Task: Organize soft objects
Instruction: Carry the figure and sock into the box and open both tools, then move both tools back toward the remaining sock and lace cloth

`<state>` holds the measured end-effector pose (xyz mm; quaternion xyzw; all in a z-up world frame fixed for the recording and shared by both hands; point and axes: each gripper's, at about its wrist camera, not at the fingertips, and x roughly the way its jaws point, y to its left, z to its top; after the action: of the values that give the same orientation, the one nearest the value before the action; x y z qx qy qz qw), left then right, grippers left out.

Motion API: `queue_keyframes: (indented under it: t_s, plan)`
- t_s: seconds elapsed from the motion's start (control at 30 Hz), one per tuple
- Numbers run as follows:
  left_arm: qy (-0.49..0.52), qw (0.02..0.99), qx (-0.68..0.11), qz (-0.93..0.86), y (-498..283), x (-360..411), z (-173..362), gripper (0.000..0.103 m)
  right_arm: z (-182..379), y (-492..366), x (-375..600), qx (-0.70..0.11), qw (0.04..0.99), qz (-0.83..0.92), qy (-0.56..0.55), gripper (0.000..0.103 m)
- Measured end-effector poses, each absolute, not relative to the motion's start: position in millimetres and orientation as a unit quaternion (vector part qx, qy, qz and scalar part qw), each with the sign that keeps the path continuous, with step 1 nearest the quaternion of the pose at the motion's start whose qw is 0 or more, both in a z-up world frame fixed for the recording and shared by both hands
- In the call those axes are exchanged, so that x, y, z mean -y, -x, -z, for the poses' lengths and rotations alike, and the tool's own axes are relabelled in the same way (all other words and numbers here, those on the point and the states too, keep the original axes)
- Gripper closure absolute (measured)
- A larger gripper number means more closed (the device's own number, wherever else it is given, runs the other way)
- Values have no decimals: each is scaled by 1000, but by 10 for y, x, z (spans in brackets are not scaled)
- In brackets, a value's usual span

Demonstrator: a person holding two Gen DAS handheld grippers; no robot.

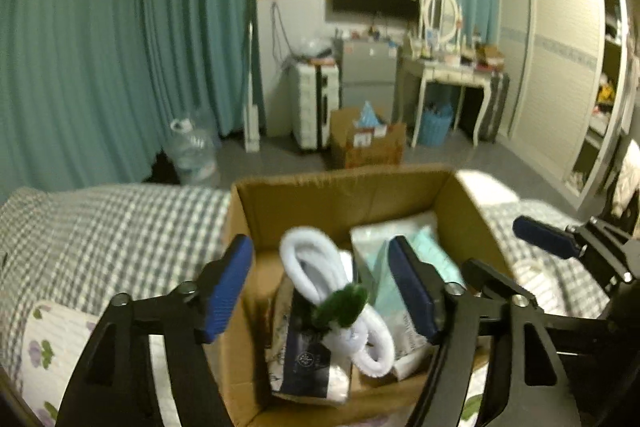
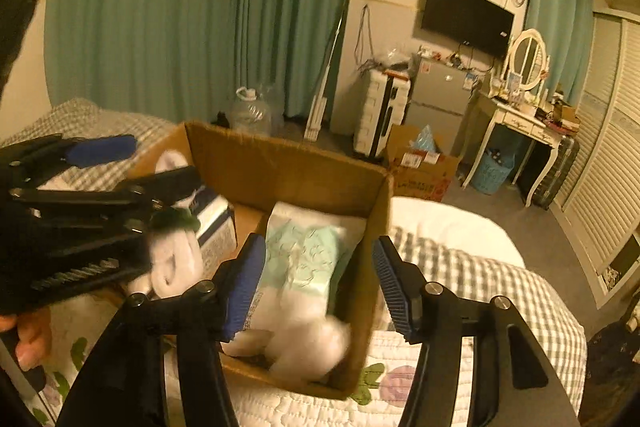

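Note:
An open cardboard box (image 1: 336, 195) stands on the bed and also shows in the right wrist view (image 2: 280, 167). Inside lie a white plush toy with a green part (image 1: 340, 303), a mint-and-white soft pack (image 1: 424, 243) and a dark-labelled pack (image 1: 304, 359). My left gripper (image 1: 320, 287) is open above the box, over the plush toy, holding nothing. My right gripper (image 2: 316, 283) is open above the box's near right corner, over the mint pack (image 2: 308, 263); a blurred white soft object (image 2: 308, 347) lies below it. The plush toy (image 2: 176, 255) sits under the left gripper (image 2: 120, 171).
The box rests on a checked bedspread (image 1: 100, 235) with a floral quilt (image 2: 320, 403) at the near edge. Beyond the bed are teal curtains, a water jug (image 1: 192, 151), a floor box (image 1: 366, 143), a suitcase, a fridge, a dressing table (image 1: 452, 75) and a wardrobe.

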<state>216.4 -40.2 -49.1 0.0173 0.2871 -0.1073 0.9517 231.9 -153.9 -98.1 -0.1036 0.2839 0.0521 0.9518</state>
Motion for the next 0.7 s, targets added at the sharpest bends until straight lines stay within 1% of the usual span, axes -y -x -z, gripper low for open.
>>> queue_keyframes:
  t_s: [0.1,0.17,0.3,0.37,0.4,0.47,0.53,0.63,0.7]
  plan:
    - [2,957,-270,109,-2027,294,282,28,783,-2168,1590,-262,959,-45,96,43]
    - [10,959,-262,111,-1951,240,182,28,638,-2050,1634,-244,965,-44,89,36]
    - [22,964,-242,113,-1694,151,-82,27,340,-1752,1712,-205,975,-37,75,29]
    - [24,966,-233,112,-1569,119,-198,27,186,-1588,1748,-188,979,-36,66,21]
    - [25,967,-228,112,-1494,107,-273,27,102,-1491,1770,-178,981,-35,61,19]
    - [26,969,-219,113,-1349,74,-409,27,-15,-1337,1777,-164,984,-29,56,10]
    - [27,971,-211,110,-1221,52,-505,27,-159,-1134,1792,-148,988,-21,50,7]
    - [35,974,-197,109,-1004,-24,-668,26,-325,-889,1806,-139,989,-13,47,5]
    - [43,975,-191,109,-872,-67,-744,13,-400,-726,1809,-134,990,-13,46,1]
